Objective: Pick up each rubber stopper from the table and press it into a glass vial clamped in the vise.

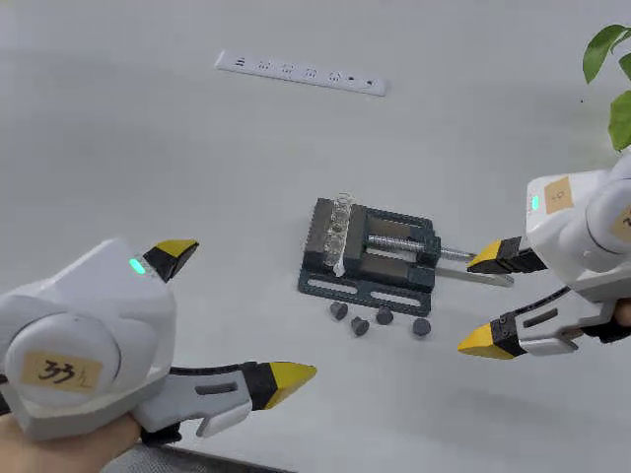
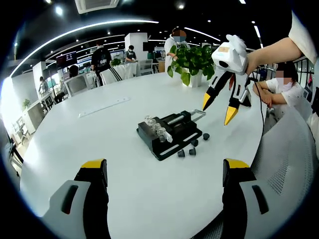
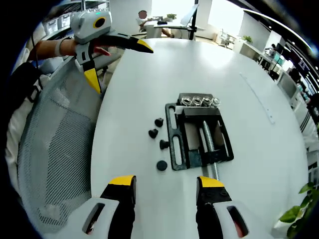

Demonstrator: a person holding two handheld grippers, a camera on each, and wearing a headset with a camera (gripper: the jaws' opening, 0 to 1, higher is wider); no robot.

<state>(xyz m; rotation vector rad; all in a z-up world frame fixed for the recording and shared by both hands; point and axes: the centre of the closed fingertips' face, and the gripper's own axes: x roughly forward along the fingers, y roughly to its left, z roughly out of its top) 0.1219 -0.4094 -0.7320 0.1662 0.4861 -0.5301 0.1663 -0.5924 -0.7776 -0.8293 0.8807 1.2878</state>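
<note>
- My left gripper point(image 1: 237, 313) hangs over the near edge of the table point(image 1: 128, 148), jaws wide apart, empty.
- My right gripper point(image 1: 478, 303) is beside the vise point(image 1: 404, 271) handle, jaws apart, empty.
- Four rubber stoppers point(image 1: 360, 326) lie on the table just before the vise.
- A row of glass vials point(image 1: 340, 229) stands clamped in the vise.

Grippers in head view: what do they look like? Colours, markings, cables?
Both are alike. The left gripper and right gripper have white moulded bodies and black jaws with yellow tips. Each has a lit green light and a tan sticker with handwriting too unclear to read. In the left gripper view a thin dark cable hangs from the right one. The person wears a white short sleeve.
</note>
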